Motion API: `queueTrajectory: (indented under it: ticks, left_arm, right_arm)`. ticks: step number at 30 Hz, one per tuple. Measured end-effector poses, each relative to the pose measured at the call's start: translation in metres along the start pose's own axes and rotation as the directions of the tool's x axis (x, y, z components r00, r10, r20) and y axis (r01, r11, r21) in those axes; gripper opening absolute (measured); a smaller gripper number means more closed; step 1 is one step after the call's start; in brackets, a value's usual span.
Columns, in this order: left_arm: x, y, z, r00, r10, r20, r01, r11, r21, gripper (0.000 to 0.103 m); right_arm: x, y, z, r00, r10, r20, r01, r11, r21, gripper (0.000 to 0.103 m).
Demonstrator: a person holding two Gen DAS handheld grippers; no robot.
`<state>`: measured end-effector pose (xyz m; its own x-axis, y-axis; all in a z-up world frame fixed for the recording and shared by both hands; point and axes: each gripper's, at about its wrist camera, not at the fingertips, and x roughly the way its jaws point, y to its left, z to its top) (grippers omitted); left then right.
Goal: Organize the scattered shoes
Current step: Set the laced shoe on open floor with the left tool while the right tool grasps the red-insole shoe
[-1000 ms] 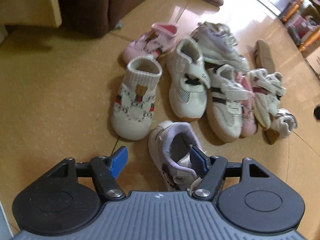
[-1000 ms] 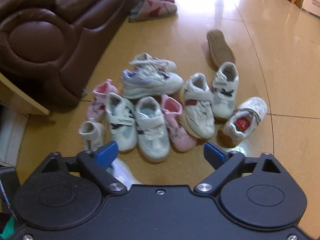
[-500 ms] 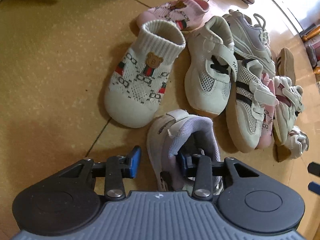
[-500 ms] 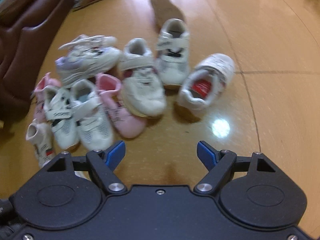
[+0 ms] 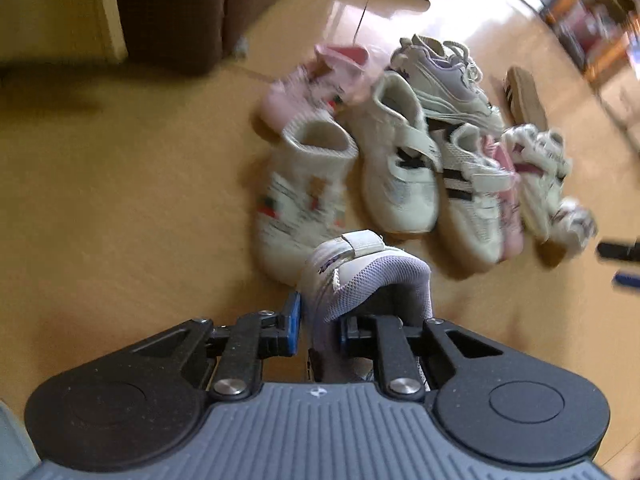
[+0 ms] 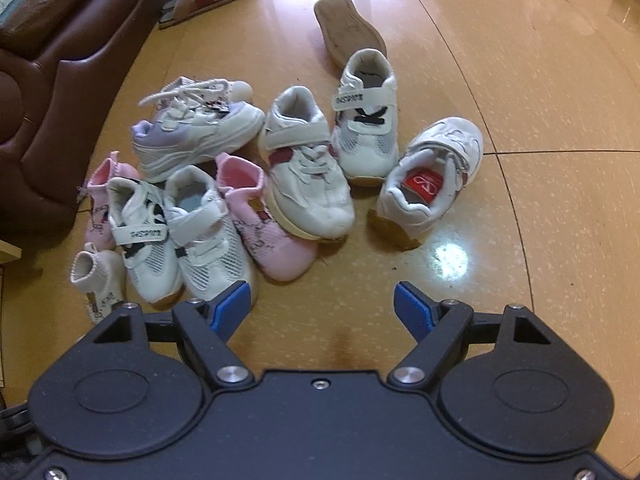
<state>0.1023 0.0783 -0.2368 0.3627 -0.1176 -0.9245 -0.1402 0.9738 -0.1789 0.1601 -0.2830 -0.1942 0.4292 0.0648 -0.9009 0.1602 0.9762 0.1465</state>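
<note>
Between the blue pads of the left gripper (image 5: pixel 316 330) sat a small white and lilac shoe (image 5: pixel 368 280), pinched by the side wall of its collar: one pad pressed the outside, the other was tucked inside the opening. That gripper was closed on the shoe. Its strap flap stood up loose at the top. Whether the sole had cleared the floor (image 5: pixel 120 200) could not be told, since the gripper body hid it.

Just beyond this shoe lay a cream knit sock shoe (image 5: pixel 300 192), its toe nearly touching the held one. Past that, further from the held shoe, were a white strap sneaker (image 5: pixel 400 168) and a striped strap sneaker (image 5: pixel 472 200), side by side in a loose heap. A brown sofa (image 5: pixel 172 12) stood well beyond the heap.

The right gripper (image 6: pixel 322 308) hung empty with its jaws spread wide, over bare floor near a pink sock shoe (image 6: pixel 272 232).

To do this step well, the grip on one thin collar wall would likely let the shoe swing and tip, so a slow, level lift straight away from the cream shoe seemed wise. The free gripper could steady the toe if it sagged.
</note>
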Motion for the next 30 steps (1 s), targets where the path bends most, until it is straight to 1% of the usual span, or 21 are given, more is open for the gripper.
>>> queueTrajectory:
  ticks: [1,2,4,7,9,12,14,17,20,23,24,25,26,27,28,29,30]
  left_arm:
    - [-0.003,0.007,0.006,1.000,0.025,-0.007,-0.025,0.998,0.049,0.017]
    - [-0.004,0.011,0.011,0.999,0.036,-0.010,-0.035,0.997,0.066,0.017]
    - [-0.003,0.032,0.020,0.995,0.098,-0.035,-0.091,0.983,0.159,0.017]
    - [0.003,0.052,0.024,0.990,0.127,-0.062,-0.112,0.974,0.198,0.017]
    - [0.013,0.063,0.025,0.989,0.120,-0.086,-0.100,0.973,0.209,0.017]
    - [0.026,0.075,0.027,0.989,0.095,-0.115,-0.067,0.972,0.227,0.017]
    - [0.032,0.077,0.030,0.988,0.083,-0.127,-0.047,0.963,0.267,0.017]
    - [0.040,0.081,0.033,0.987,0.074,-0.139,-0.032,0.959,0.280,0.017]
    - [0.048,0.080,0.035,0.987,0.083,-0.141,-0.037,0.953,0.301,0.016]
    - [0.052,0.080,0.035,0.986,0.105,-0.131,-0.060,0.948,0.312,0.017]
    - [0.054,0.080,0.035,0.985,0.114,-0.129,-0.067,0.946,0.318,0.020]
    - [0.055,0.080,0.035,0.984,0.117,-0.133,-0.071,0.947,0.312,0.022]
    - [0.055,0.082,0.035,0.983,0.125,-0.136,-0.081,0.953,0.293,0.034]
    - [0.054,0.083,0.036,0.982,0.126,-0.137,-0.084,0.956,0.283,0.057]
    - [0.050,0.084,0.038,0.983,0.126,-0.133,-0.087,0.959,0.270,0.066]
    - [0.046,0.084,0.040,0.984,0.121,-0.131,-0.082,0.961,0.264,0.071]
    - [0.043,0.084,0.042,0.985,0.111,-0.135,-0.073,0.963,0.259,0.071]
  right_arm:
    - [0.000,-0.001,0.001,1.000,-0.001,0.005,0.001,1.000,0.005,0.081]
    - [0.000,-0.003,0.003,1.000,0.000,0.010,0.000,1.000,0.014,0.081]
    - [0.001,-0.019,0.008,0.999,-0.013,0.032,0.010,0.997,0.071,0.081]
    - [0.008,-0.052,0.014,0.997,-0.059,0.050,0.049,0.982,0.183,0.081]
    - [0.015,-0.073,0.016,0.994,-0.092,0.049,0.077,0.965,0.250,0.073]
    - [0.031,-0.103,0.018,0.993,-0.109,0.048,0.087,0.936,0.340,0.067]
    - [0.040,-0.110,0.021,0.992,-0.118,0.048,0.094,0.930,0.355,0.067]
    - [0.054,-0.113,0.027,0.991,-0.126,0.044,0.103,0.930,0.354,0.067]
    - [0.069,-0.115,0.034,0.989,-0.139,0.043,0.115,0.926,0.359,0.067]
    - [0.080,-0.117,0.040,0.988,-0.154,0.030,0.132,0.923,0.362,0.063]
    - [0.082,-0.119,0.040,0.988,-0.154,0.028,0.133,0.921,0.367,0.061]
    - [0.084,-0.121,0.039,0.988,-0.152,0.027,0.131,0.918,0.374,0.061]
    - [0.087,-0.123,0.038,0.988,-0.150,0.026,0.130,0.916,0.380,0.060]
    - [0.089,-0.125,0.037,0.989,-0.149,0.024,0.128,0.913,0.387,0.060]
    - [0.090,-0.126,0.037,0.989,-0.148,0.025,0.126,0.913,0.388,0.060]
    - [0.091,-0.125,0.038,0.989,-0.147,0.027,0.125,0.914,0.386,0.058]
    - [0.092,-0.125,0.038,0.990,-0.141,0.030,0.119,0.916,0.383,0.044]
